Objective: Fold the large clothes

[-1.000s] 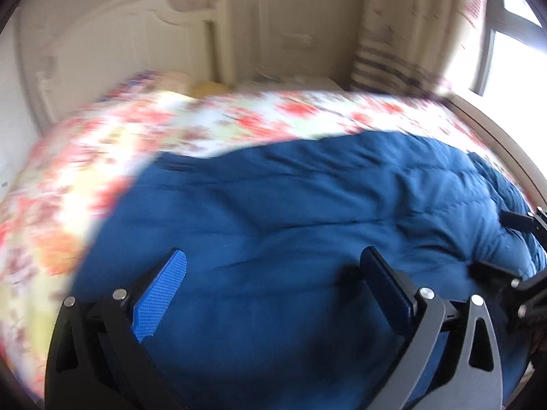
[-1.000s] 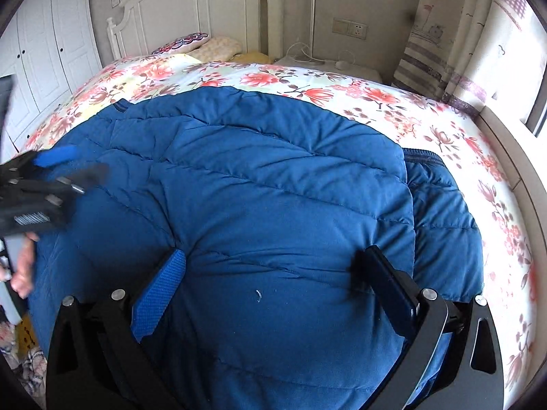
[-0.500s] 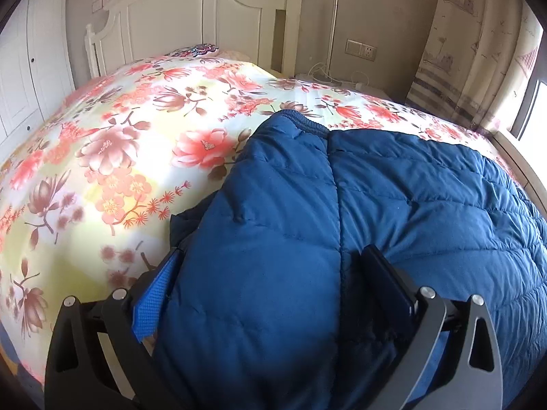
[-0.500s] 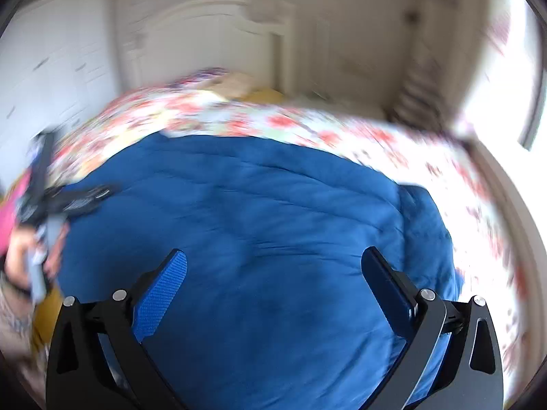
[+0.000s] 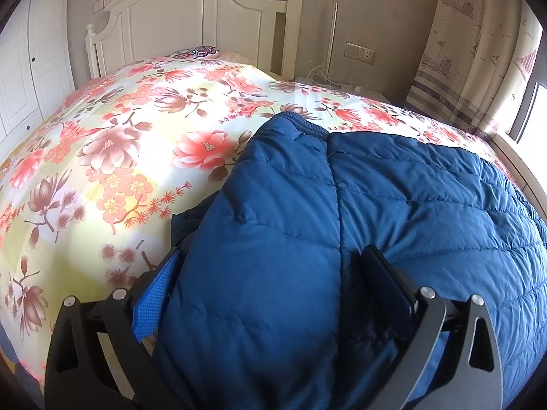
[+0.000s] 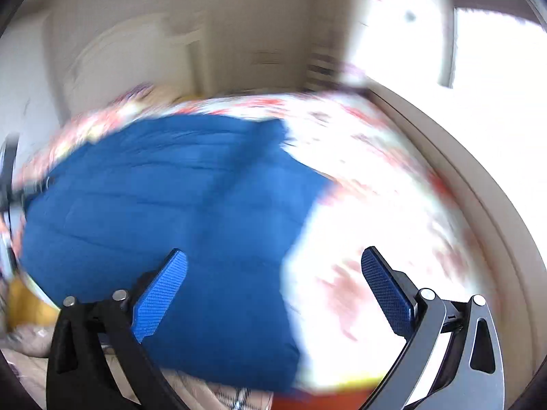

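Note:
A large blue quilted jacket (image 5: 410,188) lies spread on a floral bedspread (image 5: 119,153). Its ribbed collar or hem end points toward the headboard. My left gripper (image 5: 271,259) is open and pressed low over the jacket's left edge, whose padded bulk fills the gap between the fingers. The right wrist view is motion-blurred. There the jacket (image 6: 171,188) covers the left half, and my right gripper (image 6: 273,259) hangs open above its right edge, with nothing between its pads. Floral bedspread (image 6: 376,205) shows beyond that edge.
A white headboard (image 5: 205,17) and pillow stand at the far end, with white wardrobe doors (image 5: 20,85) on the left. A nightstand with cables (image 5: 335,82) and a curtain (image 5: 478,51) are at the back right. A wooden window ledge (image 6: 478,188) runs along the bed's right side.
My left gripper swung from over the jacket's middle to its left edge and settled around it. The right gripper swept rightward to the jacket's right edge and is still moving.

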The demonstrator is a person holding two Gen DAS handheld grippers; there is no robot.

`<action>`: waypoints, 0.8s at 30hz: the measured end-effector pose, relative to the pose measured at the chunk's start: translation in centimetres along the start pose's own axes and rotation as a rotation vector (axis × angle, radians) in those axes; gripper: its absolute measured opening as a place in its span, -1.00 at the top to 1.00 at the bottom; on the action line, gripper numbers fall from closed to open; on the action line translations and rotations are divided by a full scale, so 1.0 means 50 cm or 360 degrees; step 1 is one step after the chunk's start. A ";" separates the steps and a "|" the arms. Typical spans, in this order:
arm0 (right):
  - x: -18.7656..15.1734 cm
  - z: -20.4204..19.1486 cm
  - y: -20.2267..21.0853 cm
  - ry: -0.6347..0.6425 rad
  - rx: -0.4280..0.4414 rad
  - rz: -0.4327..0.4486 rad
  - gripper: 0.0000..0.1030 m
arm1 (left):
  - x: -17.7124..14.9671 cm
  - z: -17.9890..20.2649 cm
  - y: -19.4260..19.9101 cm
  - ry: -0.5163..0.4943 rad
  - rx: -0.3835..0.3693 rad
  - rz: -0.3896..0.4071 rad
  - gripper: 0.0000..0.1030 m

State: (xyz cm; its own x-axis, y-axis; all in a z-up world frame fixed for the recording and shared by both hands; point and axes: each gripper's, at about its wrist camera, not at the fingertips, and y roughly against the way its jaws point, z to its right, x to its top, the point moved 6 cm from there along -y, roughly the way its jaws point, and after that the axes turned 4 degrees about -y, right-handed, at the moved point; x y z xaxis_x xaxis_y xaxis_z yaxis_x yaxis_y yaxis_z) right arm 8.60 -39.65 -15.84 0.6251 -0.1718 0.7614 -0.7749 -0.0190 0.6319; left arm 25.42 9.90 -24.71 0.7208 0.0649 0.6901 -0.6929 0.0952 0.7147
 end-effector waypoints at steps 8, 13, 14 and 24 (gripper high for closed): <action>-0.118 0.089 0.036 -0.0721 0.0716 0.0100 -0.62 | 0.000 0.000 0.000 -0.0003 -0.0001 -0.0002 -0.96; -0.127 0.013 0.007 -0.0696 0.0864 0.0029 -0.70 | 0.000 0.000 -0.001 0.0002 -0.0001 0.0004 -0.96; -0.119 -0.003 -0.001 -0.0662 0.0820 0.0036 -0.84 | 0.001 0.001 -0.001 0.0001 0.0003 0.0004 -0.96; 0.007 -0.138 -0.115 -0.0686 0.0616 0.0004 -0.75 | -0.004 -0.007 0.003 0.0028 0.0038 0.0010 -0.96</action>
State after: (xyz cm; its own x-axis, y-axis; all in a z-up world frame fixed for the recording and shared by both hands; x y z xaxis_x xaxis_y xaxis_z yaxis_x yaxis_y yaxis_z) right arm 13.92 -32.80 -18.24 0.5914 -0.5564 0.5836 -0.8049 -0.3633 0.4693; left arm 25.16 10.23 -24.77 0.7163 0.0826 0.6928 -0.6977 0.0709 0.7129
